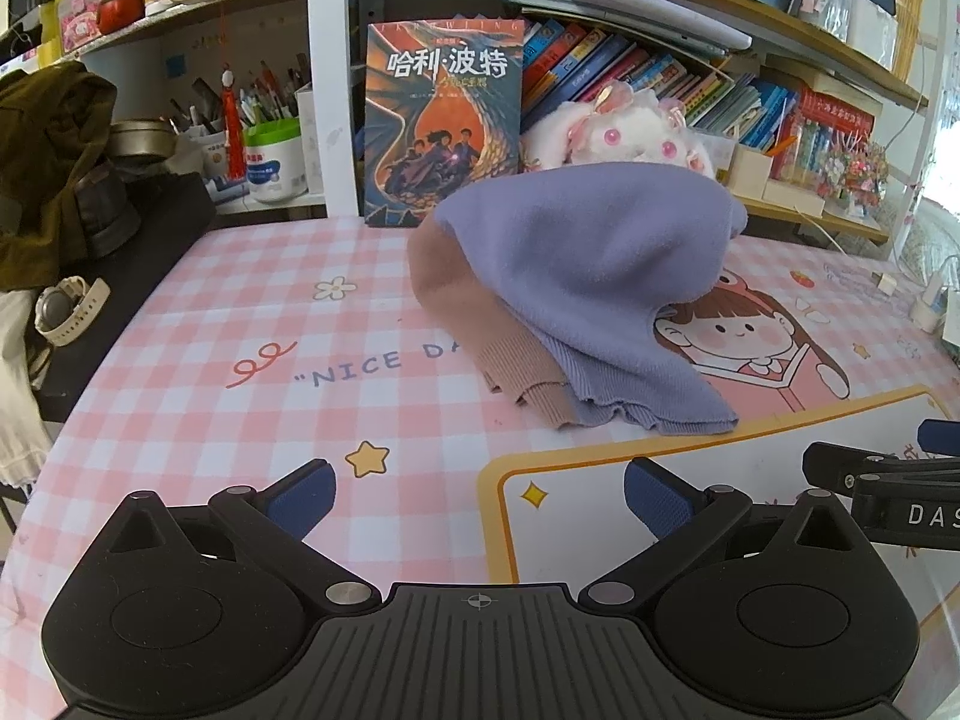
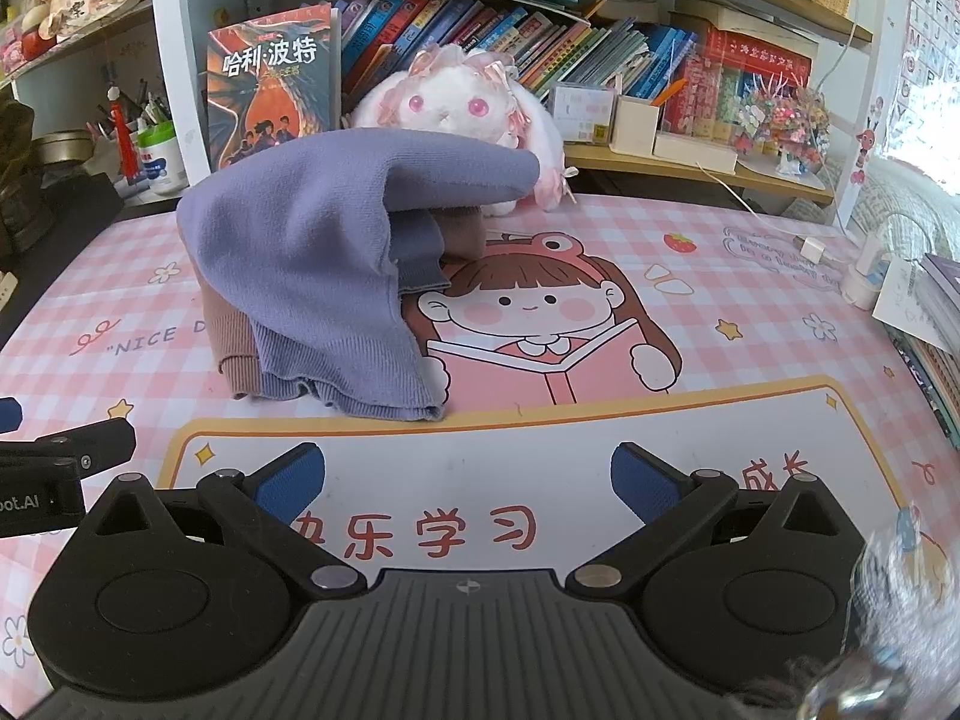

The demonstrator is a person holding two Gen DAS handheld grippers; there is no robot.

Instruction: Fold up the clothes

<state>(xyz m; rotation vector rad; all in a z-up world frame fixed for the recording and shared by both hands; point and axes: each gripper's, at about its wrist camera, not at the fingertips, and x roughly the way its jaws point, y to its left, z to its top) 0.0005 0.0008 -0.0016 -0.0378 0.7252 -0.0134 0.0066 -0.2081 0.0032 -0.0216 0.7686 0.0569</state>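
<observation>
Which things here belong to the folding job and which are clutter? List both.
For the job: purple garment; brown garment.

Lying about: plush rabbit; upright book; wristwatch; pen pot; desk mat.

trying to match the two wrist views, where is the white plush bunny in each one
Left wrist: plush bunny upper centre-right, peeking over the purple garment.
Right wrist: plush bunny upper centre, behind the purple garment.
Shared landmark: dragon-cover book, left of the bunny.
</observation>
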